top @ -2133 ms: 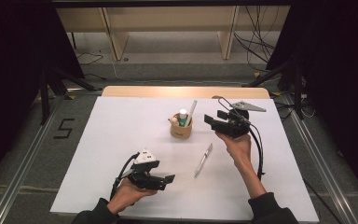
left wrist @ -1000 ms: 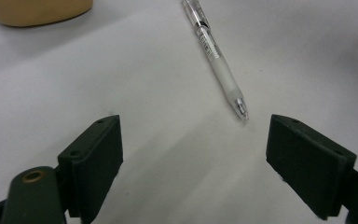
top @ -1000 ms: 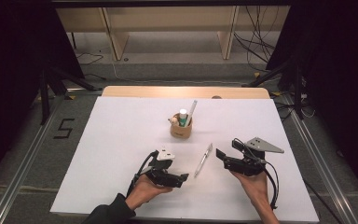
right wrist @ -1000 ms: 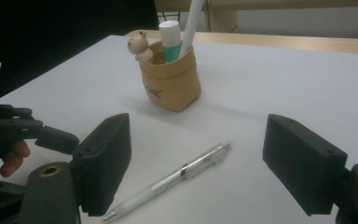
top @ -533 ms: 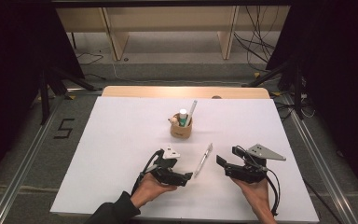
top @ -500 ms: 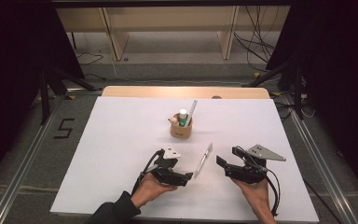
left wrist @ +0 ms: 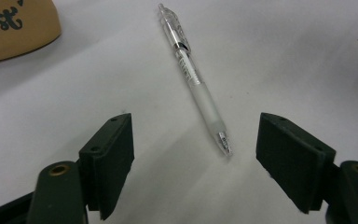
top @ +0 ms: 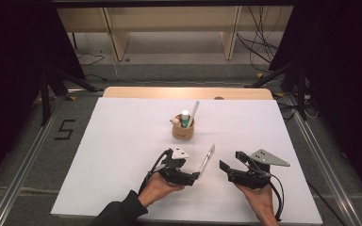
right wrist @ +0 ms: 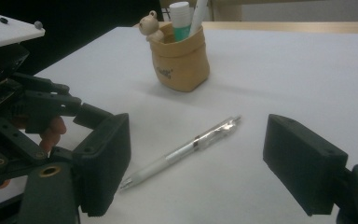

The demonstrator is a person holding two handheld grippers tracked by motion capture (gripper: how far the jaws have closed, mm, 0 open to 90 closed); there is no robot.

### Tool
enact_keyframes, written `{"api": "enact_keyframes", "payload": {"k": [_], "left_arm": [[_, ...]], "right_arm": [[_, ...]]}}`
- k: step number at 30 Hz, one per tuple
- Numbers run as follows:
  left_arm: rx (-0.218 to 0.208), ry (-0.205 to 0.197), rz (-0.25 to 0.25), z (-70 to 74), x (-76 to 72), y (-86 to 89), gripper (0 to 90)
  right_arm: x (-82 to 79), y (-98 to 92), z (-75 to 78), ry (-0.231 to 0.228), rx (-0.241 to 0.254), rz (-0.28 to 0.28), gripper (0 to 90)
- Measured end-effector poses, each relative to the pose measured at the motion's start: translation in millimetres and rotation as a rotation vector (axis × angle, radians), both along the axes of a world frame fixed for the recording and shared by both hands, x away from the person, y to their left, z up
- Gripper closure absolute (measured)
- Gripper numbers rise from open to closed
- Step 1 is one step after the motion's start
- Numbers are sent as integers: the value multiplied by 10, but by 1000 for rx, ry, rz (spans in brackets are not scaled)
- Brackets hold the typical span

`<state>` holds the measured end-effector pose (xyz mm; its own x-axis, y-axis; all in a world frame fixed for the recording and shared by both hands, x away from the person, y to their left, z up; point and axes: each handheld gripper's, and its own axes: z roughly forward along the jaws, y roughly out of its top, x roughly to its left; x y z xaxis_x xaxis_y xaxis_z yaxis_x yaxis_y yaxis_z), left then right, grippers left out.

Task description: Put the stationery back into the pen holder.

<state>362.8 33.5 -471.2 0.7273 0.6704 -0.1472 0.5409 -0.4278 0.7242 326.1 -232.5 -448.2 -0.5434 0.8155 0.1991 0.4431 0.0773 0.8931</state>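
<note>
Clear pen (left wrist: 196,81) flat on table, tip between left gripper's (left wrist: 193,161) spread jaws; right gripper (right wrist: 196,161) agape nearby.

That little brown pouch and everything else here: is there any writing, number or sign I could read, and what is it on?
"5": a dark numeral on the grey floor left of the table.
Dark script lettering on the tan pouch: too small and blurred to read in the right gripper view; cut off at the frame edge in the left gripper view.
Clear pen: no legible marking.
Green and white tube in the pouch: no readable label.
</note>
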Motion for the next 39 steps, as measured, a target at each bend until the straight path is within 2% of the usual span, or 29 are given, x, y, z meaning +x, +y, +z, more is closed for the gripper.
{"api": "enact_keyframes", "payload": {"k": [6,14,19,24,31,39], "left_arm": [[1,0,1,-6,14,-50,315],[36,9,-18,-62,41,-188,370],[46,13,-23,-84,77,-232,434],[64,-1,-35,-86,80,-310,503],[80,12,-29,-122,113,-353,602],[97,4,-30,-138,124,-404,634]], "right_arm": [[-37,-15,-16,6,3,1,242],[-91,-25,-19,5,1,0,241],[-116,-35,-24,7,2,2,241],[-128,-35,-31,9,4,4,241],[-144,-35,-35,9,4,5,241],[-147,-36,-42,12,10,11,243]]}}
